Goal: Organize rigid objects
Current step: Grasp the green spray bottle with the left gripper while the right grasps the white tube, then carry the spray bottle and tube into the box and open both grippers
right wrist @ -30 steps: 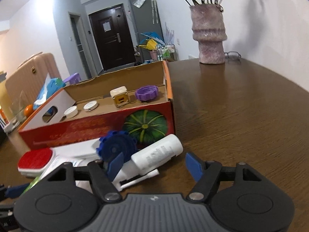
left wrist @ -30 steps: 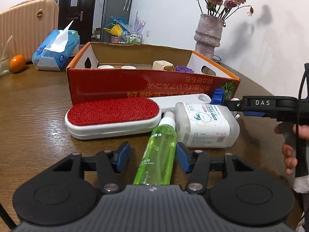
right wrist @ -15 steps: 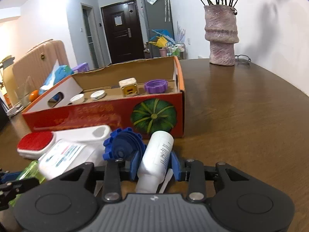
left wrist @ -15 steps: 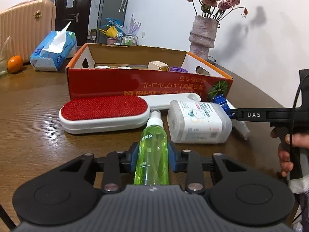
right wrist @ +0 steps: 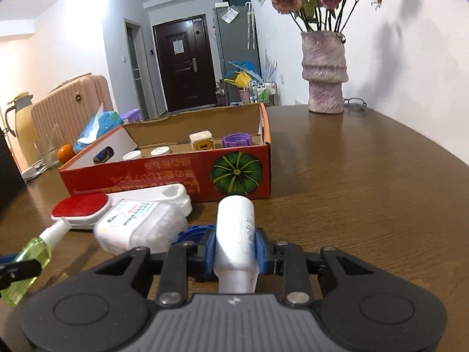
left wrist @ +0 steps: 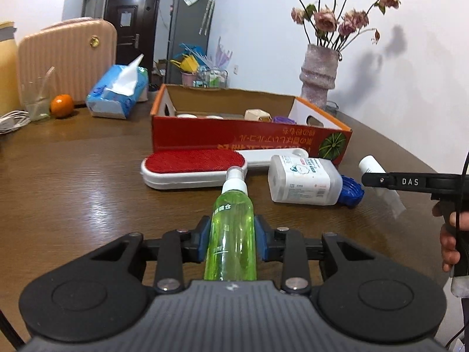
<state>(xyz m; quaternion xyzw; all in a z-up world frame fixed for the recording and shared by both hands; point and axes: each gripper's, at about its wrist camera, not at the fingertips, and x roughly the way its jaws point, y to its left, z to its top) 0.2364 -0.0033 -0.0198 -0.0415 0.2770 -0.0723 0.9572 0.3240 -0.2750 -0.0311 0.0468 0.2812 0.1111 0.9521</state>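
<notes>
Both tools have closed since a second ago: then their blue pads stood apart on either side of the bottles, now each is clamped. Left tool [left wrist: 231, 242] grips the green spray bottle [left wrist: 233, 228] across its body, pads pressed to both sides, white nozzle pointing toward the red cardboard box [left wrist: 234, 139]. Right tool [right wrist: 236, 248] pinches the white tube [right wrist: 236, 234] the same way, its rounded end aimed at the pumpkin print on the box front. Whether either bottle is clear of the brown surface [right wrist: 366, 190] I cannot tell.

Just in front of the box lies the red-faced lint brush [left wrist: 193, 167], its white handle running along the box wall. Beside the brush, also in front of the box, the white square bottle [left wrist: 303, 180] lies on its side with its blue cap [left wrist: 351, 193] pointing away from the brush. Inside the box sit two small white lids, a cream cube [right wrist: 200, 142] and a purple ring cap [right wrist: 236, 140]. Behind the box stands a vase [right wrist: 324, 73] of dried roses; to the box's far left are a tissue pack [left wrist: 117, 94] and an orange [left wrist: 61, 105].
</notes>
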